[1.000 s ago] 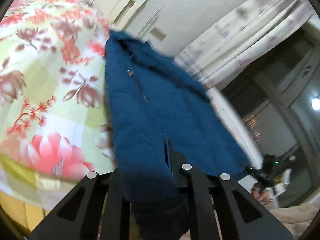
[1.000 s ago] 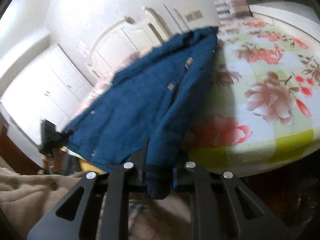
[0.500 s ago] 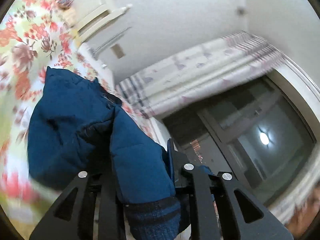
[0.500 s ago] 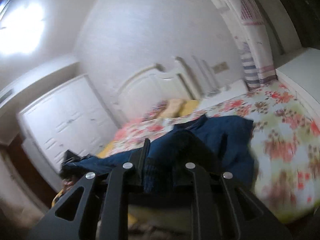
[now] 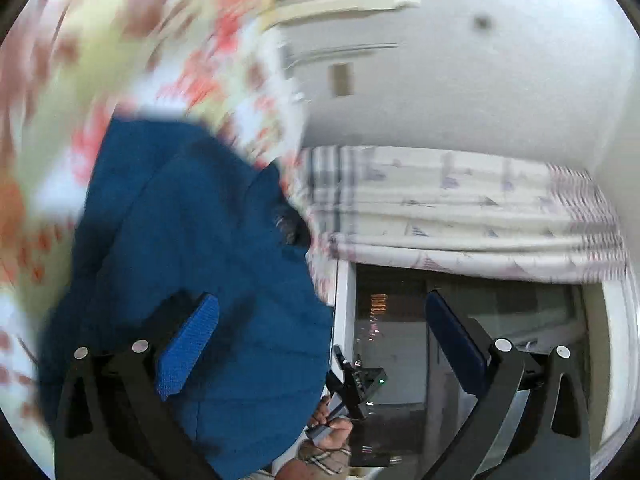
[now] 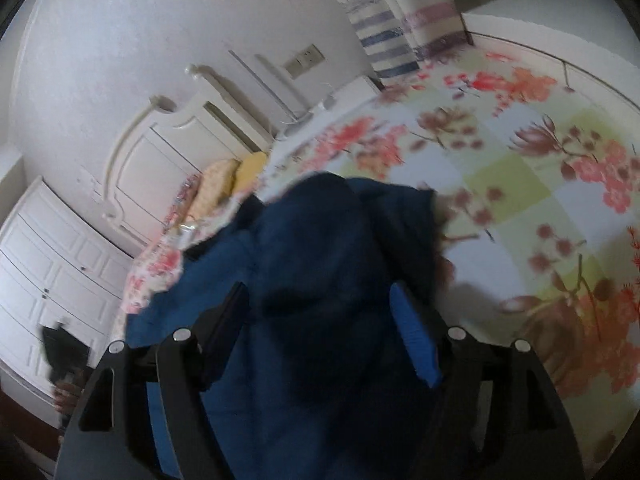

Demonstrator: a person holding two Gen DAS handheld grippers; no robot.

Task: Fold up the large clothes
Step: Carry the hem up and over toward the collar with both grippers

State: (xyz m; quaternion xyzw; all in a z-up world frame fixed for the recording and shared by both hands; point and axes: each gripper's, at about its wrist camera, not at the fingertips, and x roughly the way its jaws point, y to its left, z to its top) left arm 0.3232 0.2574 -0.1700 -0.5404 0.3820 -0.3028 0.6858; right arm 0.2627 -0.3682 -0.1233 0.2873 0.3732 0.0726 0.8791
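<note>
Both grippers' jaws are opening, released, blue jacket [image 6: 320, 280] loose between them.

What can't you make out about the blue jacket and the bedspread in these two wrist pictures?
- Left wrist view: bedspread pattern smeared by motion blur.
- Left wrist view: blue jacket lower edge hidden behind the left gripper.
- Right wrist view: jacket's fold hidden by its own heap and the right gripper.

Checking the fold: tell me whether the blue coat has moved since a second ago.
Yes. The blue coat, earlier stretched out toward the wardrobe, now lies bunched on the floral bedspread.
</note>
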